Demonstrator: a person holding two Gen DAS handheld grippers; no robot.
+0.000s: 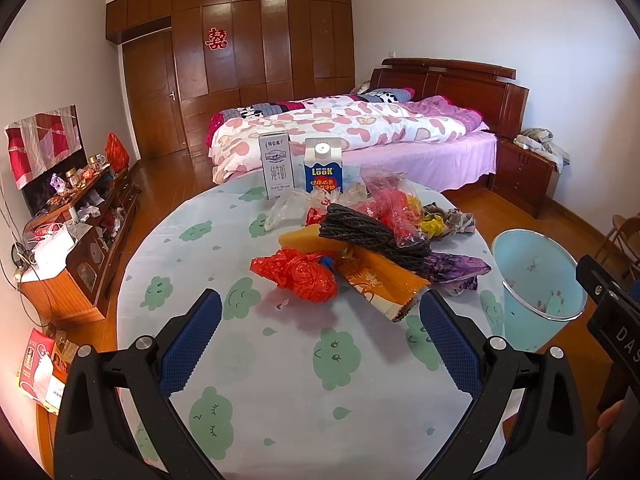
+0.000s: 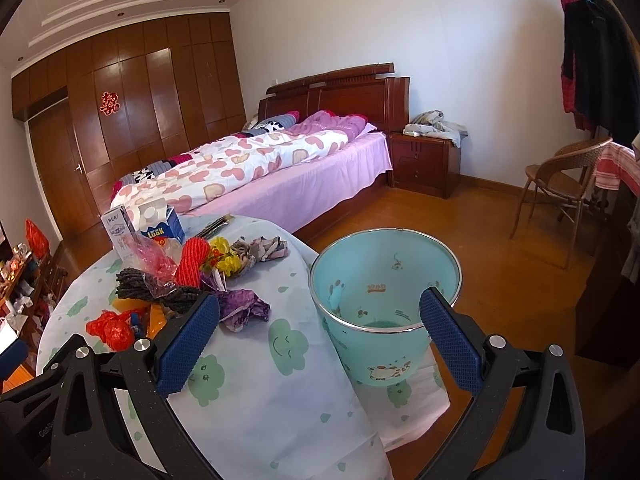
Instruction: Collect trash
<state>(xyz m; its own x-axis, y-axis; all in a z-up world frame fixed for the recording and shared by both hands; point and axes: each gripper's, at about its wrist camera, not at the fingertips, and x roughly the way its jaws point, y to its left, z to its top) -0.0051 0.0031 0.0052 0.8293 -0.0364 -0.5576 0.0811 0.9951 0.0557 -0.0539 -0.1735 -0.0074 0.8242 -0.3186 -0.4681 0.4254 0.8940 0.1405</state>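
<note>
A round table (image 1: 280, 360) draped in a pale cloth printed with green clouds carries the litter. Taking the blue carton (image 1: 323, 166) at the far edge as landmark: a white milk carton (image 1: 276, 165) stands just left of it, and nearer than it lie a red plastic bag (image 1: 304, 274), an orange wrapper (image 1: 380, 280), a dark knitted bundle (image 1: 372, 236) and a purple wrapper (image 1: 460, 270).

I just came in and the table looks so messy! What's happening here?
A person is holding a left gripper and a right gripper, both open and empty. Wrappers and bags, like the red plastic bag, lie piled on the table. The blue trash bin beside it looks empty, so nothing has been collected yet.
</note>
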